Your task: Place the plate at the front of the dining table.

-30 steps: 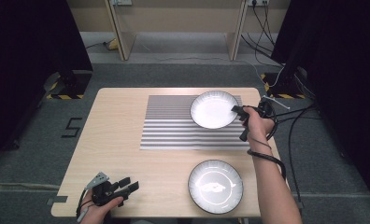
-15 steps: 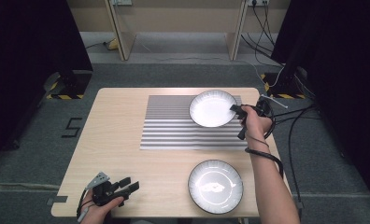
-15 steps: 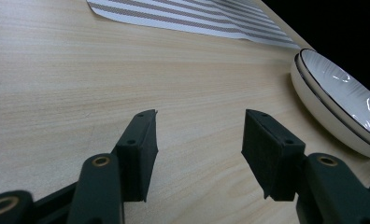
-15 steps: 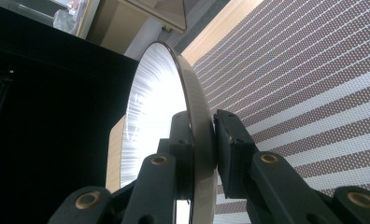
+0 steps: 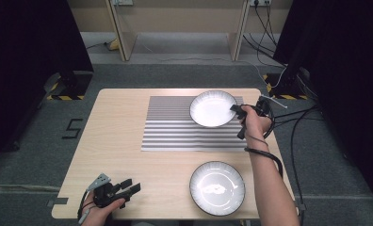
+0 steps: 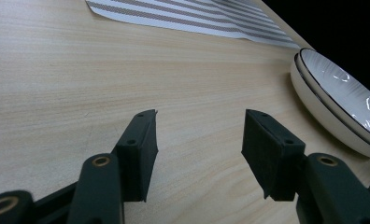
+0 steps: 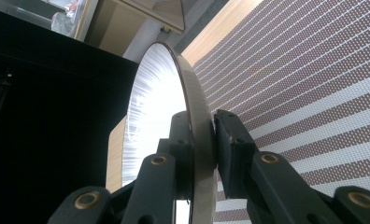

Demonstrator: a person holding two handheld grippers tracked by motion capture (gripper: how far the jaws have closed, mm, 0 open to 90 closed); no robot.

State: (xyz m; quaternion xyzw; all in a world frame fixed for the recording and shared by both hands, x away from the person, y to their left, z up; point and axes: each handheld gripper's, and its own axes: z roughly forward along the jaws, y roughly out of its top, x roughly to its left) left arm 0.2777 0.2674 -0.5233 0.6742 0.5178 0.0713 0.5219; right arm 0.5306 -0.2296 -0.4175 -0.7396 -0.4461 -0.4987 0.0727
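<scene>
Now the right gripper [image 5: 238, 113] is clamping the three o'clock rim of the round white dark-rimmed plate [image 5: 212, 108] on the striped placemat [image 5: 175, 127], while the left gripper [image 5: 123, 188] is idling with its jaws spread, well apart.

Near plate [image 6: 342, 100] cut off by left gripper view's right edge; held plate [image 7: 164, 121] runs past right gripper view's bottom edge.

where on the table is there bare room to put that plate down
The striped grey placemat is bare left of the held white black-rimmed plate. Bare wood also lies between the left tongs and the second white plate. The right side is crowded: right tongs, both plates.
</scene>
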